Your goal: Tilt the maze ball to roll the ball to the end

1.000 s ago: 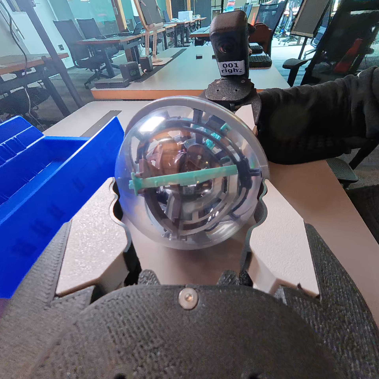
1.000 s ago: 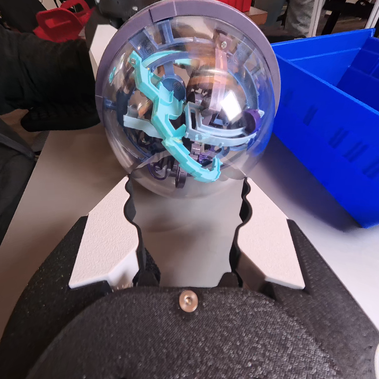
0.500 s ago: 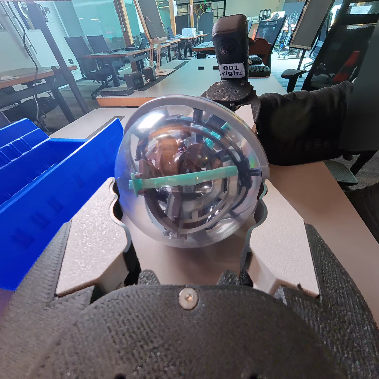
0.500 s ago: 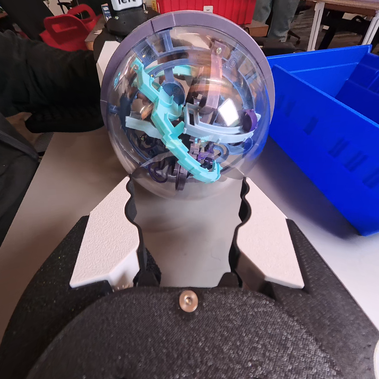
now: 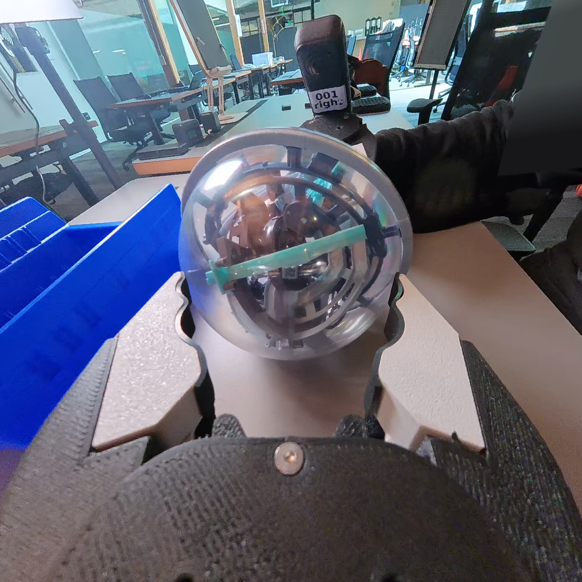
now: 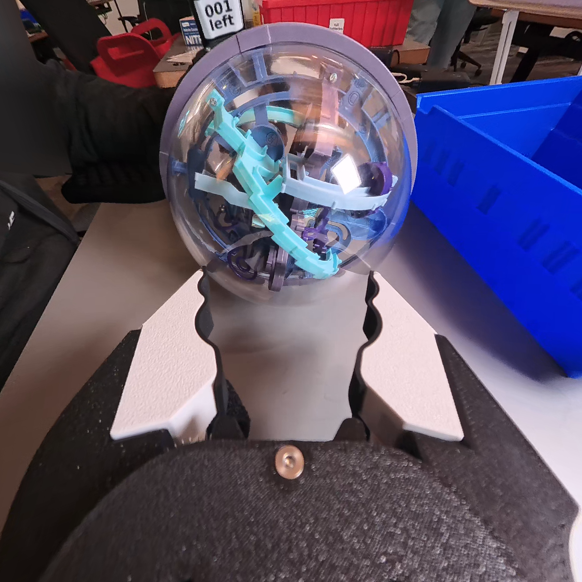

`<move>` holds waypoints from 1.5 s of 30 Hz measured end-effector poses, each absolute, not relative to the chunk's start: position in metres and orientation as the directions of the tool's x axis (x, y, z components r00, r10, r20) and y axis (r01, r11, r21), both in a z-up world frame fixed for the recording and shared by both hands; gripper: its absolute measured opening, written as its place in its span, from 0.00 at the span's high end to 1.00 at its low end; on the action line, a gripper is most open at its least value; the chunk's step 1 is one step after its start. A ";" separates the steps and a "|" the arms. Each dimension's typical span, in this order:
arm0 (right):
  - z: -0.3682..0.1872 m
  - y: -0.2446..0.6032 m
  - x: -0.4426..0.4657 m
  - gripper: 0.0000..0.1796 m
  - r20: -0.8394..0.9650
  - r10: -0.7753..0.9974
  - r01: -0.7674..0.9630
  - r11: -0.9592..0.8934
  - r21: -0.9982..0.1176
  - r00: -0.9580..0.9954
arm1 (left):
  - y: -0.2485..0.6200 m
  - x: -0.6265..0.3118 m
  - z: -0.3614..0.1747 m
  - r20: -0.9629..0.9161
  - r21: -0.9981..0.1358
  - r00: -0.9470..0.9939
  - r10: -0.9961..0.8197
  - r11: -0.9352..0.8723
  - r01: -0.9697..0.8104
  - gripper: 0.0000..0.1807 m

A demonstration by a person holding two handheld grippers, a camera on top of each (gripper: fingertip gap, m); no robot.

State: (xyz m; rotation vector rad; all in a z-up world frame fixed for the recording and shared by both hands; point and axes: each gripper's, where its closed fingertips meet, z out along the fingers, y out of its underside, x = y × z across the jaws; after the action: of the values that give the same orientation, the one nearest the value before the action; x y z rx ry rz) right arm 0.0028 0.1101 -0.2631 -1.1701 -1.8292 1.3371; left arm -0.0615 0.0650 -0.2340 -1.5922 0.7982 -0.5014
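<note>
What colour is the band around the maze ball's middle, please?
Greyish purple band on the maze ball, clearest in the right wrist view.

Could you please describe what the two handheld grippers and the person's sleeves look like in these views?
Each gripper, left gripper and right gripper, has a rough black printed body with a silver screw, and two pale angular fingers edged with wavy black pads. A black camera bearing a white label stands on the right gripper. The person wears black sleeves. No cables show.
</note>
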 end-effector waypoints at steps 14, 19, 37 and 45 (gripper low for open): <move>-0.263 0.112 0.006 0.49 -0.008 0.891 0.312 0.150 -0.938 -0.454 | 0.060 -0.064 -0.234 -0.162 -0.972 0.654 -0.739 0.003 -0.236 0.35; -0.264 0.115 0.006 0.55 0.000 0.894 0.317 0.158 -0.935 -0.447 | 0.060 -0.082 -0.206 -0.052 -0.999 0.627 -0.778 0.034 -0.040 0.47; -0.288 0.113 0.001 0.55 -0.038 0.878 0.363 0.158 -0.918 -0.478 | 0.086 -0.047 -0.207 0.001 -0.985 0.613 -0.790 -0.107 -0.136 0.30; -0.295 0.114 0.002 0.55 -0.010 0.894 0.404 0.192 -0.894 -0.449 | 0.089 -0.038 -0.202 -0.008 -0.978 0.652 -0.758 -0.129 -0.163 0.30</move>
State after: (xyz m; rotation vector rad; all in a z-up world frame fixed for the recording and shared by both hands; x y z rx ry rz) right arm 0.0017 0.1142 -0.2952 -1.2083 -1.9448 1.2106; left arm -0.0378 0.0889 -0.2024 -1.6532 0.7659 -0.6083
